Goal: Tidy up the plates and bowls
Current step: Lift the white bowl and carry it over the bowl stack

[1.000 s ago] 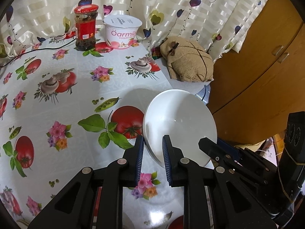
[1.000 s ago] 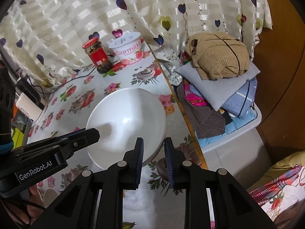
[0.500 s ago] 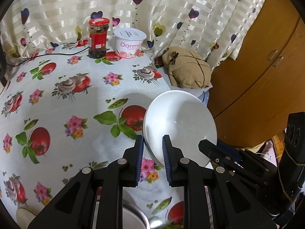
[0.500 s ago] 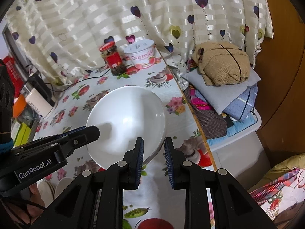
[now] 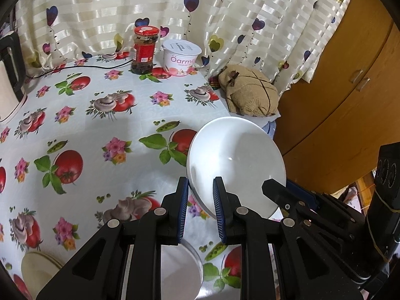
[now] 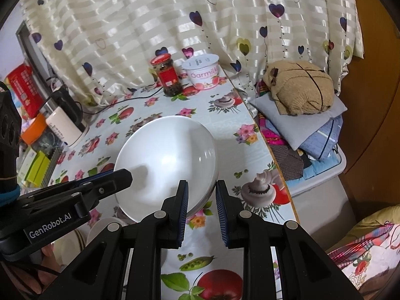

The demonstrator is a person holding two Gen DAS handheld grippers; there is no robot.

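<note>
A large white bowl [image 5: 237, 165] is held in the air over the table, tilted. My left gripper [image 5: 200, 192] is shut on its left rim. My right gripper [image 6: 201, 191] is shut on its right rim; the bowl also shows in the right wrist view [image 6: 167, 170]. Below my left gripper a steel plate [image 5: 180, 272] lies on the table, and a cream plate [image 5: 37, 272] lies at the lower left. More white dishes [image 6: 100, 227] sit under the bowl in the right wrist view.
A red-lidded jar [image 5: 143, 50] and a yogurt tub [image 5: 181, 57] stand at the table's back by the curtain. A folded clothes pile [image 6: 300, 115] lies beside the table's right edge. A wooden cabinet [image 5: 337, 87] stands on the right. Boxes and a kettle [image 6: 62, 125] stand at the left.
Both grippers have lifted the bowl higher and drawn back from the curtain. More of the table and the plates below have come into view.
</note>
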